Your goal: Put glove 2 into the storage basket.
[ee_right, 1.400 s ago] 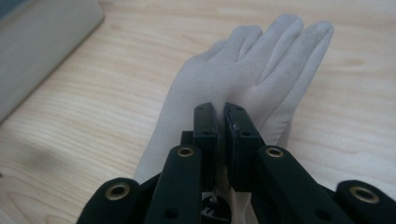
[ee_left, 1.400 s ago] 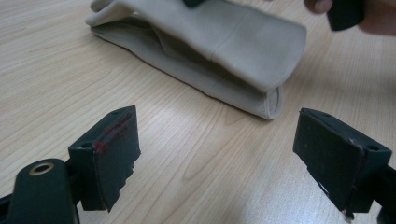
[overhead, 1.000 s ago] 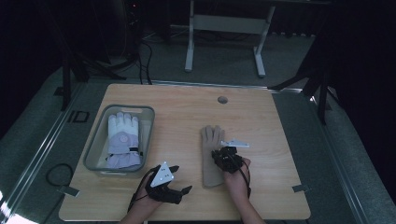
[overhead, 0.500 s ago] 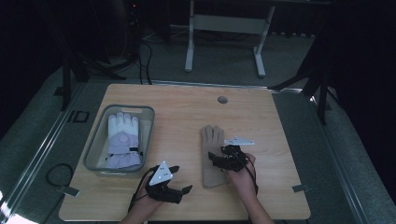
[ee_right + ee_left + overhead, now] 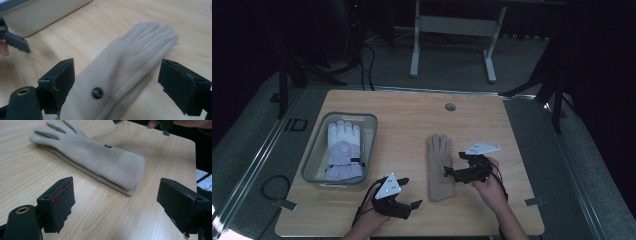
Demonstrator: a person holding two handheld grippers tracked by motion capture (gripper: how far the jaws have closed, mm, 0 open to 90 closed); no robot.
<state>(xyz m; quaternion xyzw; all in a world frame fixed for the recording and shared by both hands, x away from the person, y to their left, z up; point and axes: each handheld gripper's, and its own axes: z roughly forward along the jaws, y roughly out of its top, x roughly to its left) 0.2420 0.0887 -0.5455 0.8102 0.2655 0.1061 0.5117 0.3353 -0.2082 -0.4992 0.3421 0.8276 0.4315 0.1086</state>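
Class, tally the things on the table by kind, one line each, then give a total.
Beige glove: 1
White and lilac glove: 1
Clear bin: 1
Hand-held gripper: 2, left and right
Total: 5

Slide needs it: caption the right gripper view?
Open right gripper above a beige glove lying flat on the wooden table.

Right gripper [image 5: 116, 86] over beige glove [image 5: 125, 67], jaws wide apart, just been opening, pads clear of fabric. Glove flat on wooden tabletop [image 5: 82, 32], fingers pointing up-right, slightly blurred. Small dark round logo [image 5: 97, 93] on glove back, between jaws. Pale bin [image 5: 37, 17] wall top left. Left gripper [image 5: 13, 40] at left edge, partly seen.
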